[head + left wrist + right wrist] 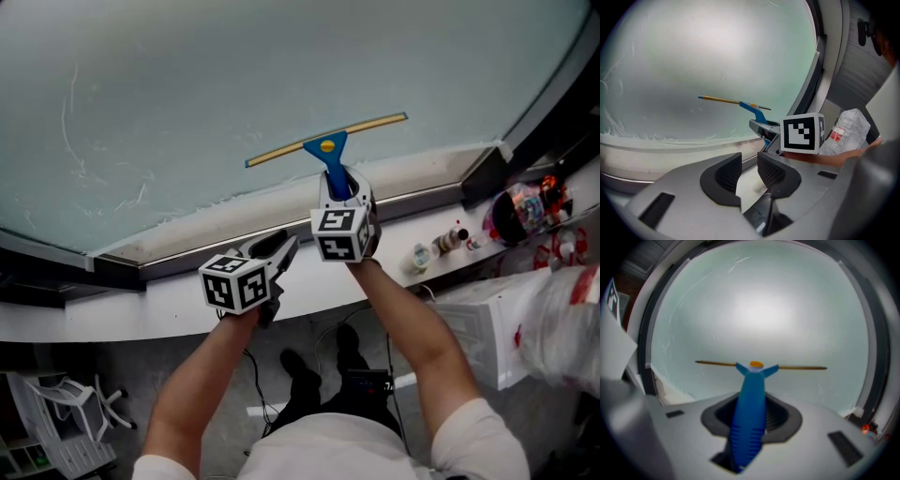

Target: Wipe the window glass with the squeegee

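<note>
Right fingers: pads closed on the blue handle of the squeegee (749,427); the handle fills the gap between them.
Right gripper (751,414): points at the window glass (764,310); the handle runs out toward 12 o'clock in the right gripper view.
Squeegee blade: a thin yellow bar across the lower part of the pane, with an orange button at its middle. In the head view its right end sits higher. It looks to be on the glass, but contact is not certain.
Left fingers: pads partly apart, nothing between them.
Left gripper (749,168): in the head view, at 8 o'clock of the right gripper, just beside it, over the white sill (112,314).
Glass: pale green and hazy, with white streaks at its left side and along its bottom edge.
Bottles (448,240): small, on the ledge at 3 o'clock of the right gripper.
Plastic bag (562,319): white and red, at 4 o'clock, well apart.
</note>
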A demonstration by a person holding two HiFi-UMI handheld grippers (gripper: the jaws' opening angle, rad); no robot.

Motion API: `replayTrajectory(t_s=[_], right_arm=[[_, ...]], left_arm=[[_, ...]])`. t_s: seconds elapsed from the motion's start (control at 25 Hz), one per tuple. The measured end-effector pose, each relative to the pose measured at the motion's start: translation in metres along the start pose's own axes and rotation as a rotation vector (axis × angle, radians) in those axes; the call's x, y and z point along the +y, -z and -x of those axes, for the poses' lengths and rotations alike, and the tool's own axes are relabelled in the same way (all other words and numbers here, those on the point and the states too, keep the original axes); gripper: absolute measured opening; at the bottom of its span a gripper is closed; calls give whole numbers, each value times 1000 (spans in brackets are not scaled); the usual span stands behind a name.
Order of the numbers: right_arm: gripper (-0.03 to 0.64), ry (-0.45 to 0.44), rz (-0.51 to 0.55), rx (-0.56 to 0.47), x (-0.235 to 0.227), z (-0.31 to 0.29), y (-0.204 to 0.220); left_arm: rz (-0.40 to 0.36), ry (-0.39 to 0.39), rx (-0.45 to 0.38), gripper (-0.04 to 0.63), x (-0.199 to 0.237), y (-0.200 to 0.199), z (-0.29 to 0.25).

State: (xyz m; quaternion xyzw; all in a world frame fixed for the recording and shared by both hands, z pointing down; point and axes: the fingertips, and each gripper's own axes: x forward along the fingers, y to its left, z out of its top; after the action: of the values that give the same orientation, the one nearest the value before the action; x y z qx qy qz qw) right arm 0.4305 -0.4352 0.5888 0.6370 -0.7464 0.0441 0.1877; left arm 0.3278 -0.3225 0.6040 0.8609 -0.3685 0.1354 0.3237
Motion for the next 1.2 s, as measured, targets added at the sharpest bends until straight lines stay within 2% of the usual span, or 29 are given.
replayTrajectory(t_s=[0.24, 0.48, 0.76, 1.2], right_arm=[[133, 0, 25, 2, 2, -2, 11], [133, -8, -7, 58, 6, -11, 42], [133, -12, -10, 49, 9, -16, 52], [133, -28, -32, 118, 19, -28, 98]], left_arm=[[8, 8, 21, 126, 0, 10, -9], [20, 2, 41, 126, 7, 20, -15], [33, -4, 65, 126, 14, 33, -20], [42, -15, 103, 126, 25, 52, -26]])
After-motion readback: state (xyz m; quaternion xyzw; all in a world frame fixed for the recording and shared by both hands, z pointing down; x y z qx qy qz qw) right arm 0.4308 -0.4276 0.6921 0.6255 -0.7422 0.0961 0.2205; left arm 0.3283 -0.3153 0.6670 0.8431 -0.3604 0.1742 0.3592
